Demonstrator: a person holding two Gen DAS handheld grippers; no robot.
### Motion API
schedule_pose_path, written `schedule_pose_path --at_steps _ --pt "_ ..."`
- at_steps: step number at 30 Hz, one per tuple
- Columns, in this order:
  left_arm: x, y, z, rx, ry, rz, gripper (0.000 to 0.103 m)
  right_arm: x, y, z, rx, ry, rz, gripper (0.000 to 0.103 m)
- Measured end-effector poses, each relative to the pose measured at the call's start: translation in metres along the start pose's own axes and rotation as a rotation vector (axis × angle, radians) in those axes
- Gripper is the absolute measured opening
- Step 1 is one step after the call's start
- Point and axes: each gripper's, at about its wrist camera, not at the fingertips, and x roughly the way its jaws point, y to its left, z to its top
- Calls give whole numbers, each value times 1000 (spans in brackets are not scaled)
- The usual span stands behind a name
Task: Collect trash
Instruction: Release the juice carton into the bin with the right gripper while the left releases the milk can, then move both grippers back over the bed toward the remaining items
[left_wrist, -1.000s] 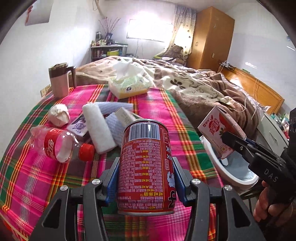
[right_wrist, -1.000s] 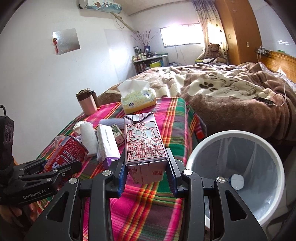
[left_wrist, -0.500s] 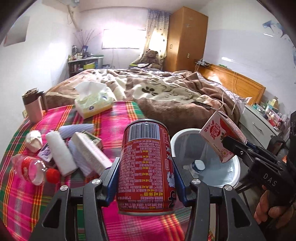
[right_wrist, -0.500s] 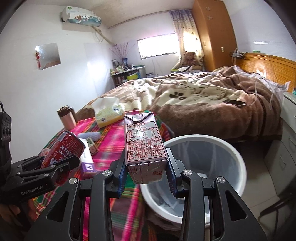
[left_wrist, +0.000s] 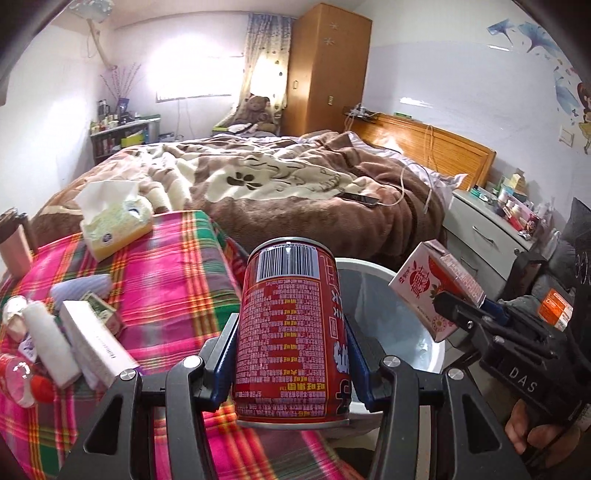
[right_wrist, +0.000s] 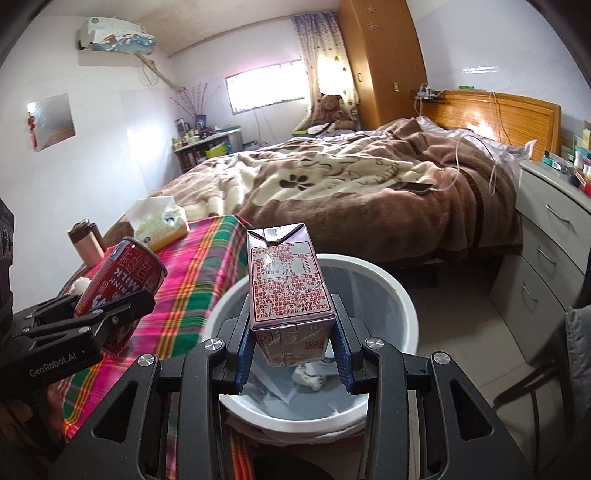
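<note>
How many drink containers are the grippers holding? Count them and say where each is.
2. Red metal milk can in the left gripper, beside the white bin; purple paper drink carton in the right gripper, above it.

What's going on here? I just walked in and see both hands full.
A person is clearing trash off a table with a plaid cloth. The left gripper is clamped on a red drink can, near the table's edge. The right gripper holds a small drink carton over the white bin beside the table. Nothing has been dropped yet; more litter lies on the cloth.
</note>
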Motion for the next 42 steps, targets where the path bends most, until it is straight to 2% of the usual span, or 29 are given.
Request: schedule_pose_path --at_steps 10,20,22,24,25,26,39,42 --pt "37 -16 5 27 50 -20 52 15 -21 -9 43 63 -40 38" --pt "59 -14 6 20 90 -33 53 30 -28 -14 39 132 -70 38" --pt "59 -14 7 20 80 -27 53 30 -28 -14 32 139 -69 39" --pt "58 -13 8 16 79 -31 59 30 -26 -14 24 137 -87 47" --pt "58 -12 8 16 77 -32 60 29 -26 -14 24 135 -90 56" --pt "57 -11 8 15 74 -30 60 29 -27 -14 27 132 -84 58" --pt "29 7 5 -20 43 -11 61 19 -12 -8 18 93 -70 58" --pt "20 12 3 -15 31 17 61 18 -7 -7 10 87 -62 58"
